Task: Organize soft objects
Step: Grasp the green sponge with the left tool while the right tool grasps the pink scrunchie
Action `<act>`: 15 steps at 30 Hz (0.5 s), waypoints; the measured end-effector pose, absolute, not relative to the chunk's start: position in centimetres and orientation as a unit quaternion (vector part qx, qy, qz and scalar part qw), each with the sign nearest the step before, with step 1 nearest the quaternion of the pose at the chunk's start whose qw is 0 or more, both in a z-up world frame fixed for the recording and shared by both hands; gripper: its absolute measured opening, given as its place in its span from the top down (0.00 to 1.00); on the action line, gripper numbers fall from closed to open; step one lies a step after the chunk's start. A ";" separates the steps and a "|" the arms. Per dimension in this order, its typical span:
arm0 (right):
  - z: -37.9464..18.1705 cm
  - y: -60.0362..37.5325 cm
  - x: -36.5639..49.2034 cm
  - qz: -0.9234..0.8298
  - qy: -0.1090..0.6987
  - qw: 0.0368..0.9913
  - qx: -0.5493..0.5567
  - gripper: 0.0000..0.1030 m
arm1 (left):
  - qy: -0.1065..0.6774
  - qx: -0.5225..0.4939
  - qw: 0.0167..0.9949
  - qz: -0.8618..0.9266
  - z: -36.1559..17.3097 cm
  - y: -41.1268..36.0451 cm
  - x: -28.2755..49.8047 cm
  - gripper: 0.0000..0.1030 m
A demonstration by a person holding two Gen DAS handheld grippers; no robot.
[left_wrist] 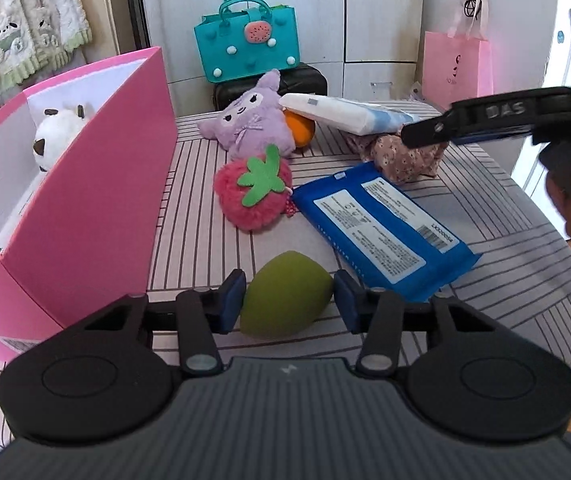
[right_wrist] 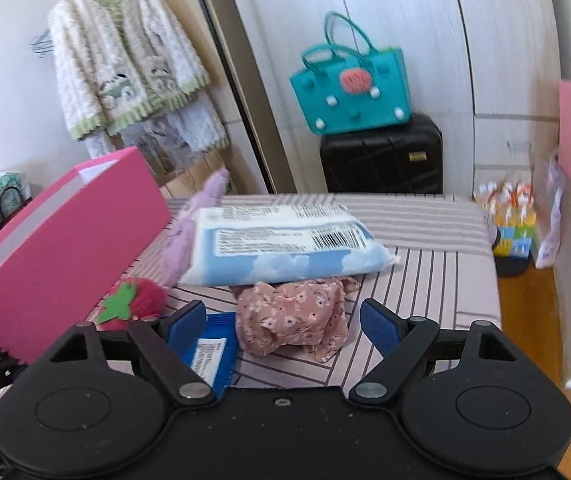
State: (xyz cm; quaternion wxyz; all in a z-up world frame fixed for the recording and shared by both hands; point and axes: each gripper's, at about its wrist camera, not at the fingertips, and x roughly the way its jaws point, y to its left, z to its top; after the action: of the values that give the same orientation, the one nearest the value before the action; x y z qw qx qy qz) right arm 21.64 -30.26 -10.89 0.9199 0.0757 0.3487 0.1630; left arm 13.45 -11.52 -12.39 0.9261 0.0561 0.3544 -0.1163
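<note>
Green egg-shaped foam sponge (left_wrist: 285,294) lies low in the frame's centre on the striped worktop (left_wrist: 205,240), between the left gripper (left_wrist: 289,294) fingers, grasped on both sides, long axis tilted upper right. Right gripper (right_wrist: 283,326) gapes empty above floral cloth (right_wrist: 293,320).

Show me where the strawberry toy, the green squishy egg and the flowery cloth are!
strawberry toy (left_wrist: 251,190): left wrist view, on its green leaf.
green squishy egg (left_wrist: 285,294): left wrist view, on its middle.
flowery cloth (right_wrist: 291,318): right wrist view, on its crumpled middle.
</note>
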 end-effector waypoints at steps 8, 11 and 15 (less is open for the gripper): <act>-12.9 -29.1 23.6 0.144 0.359 0.921 0.053 0.15 | 0.351 0.049 0.927 -0.122 -12.6 -11.2 13.7 0.56; -13.3 -29.0 23.6 0.134 0.349 0.926 0.049 0.25 | 0.355 0.039 0.926 -0.124 -12.5 -10.9 13.9 0.57; -13.0 -29.2 22.8 0.139 0.349 0.926 0.044 0.73 | 0.360 0.032 0.924 -0.126 -12.4 -10.6 14.2 0.59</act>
State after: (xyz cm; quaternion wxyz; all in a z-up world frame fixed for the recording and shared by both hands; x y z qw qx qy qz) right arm 22.79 -29.20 -13.05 0.9256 0.0444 0.3492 0.1393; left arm 14.22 -10.64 -12.45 0.9240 0.0322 0.3596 -0.1258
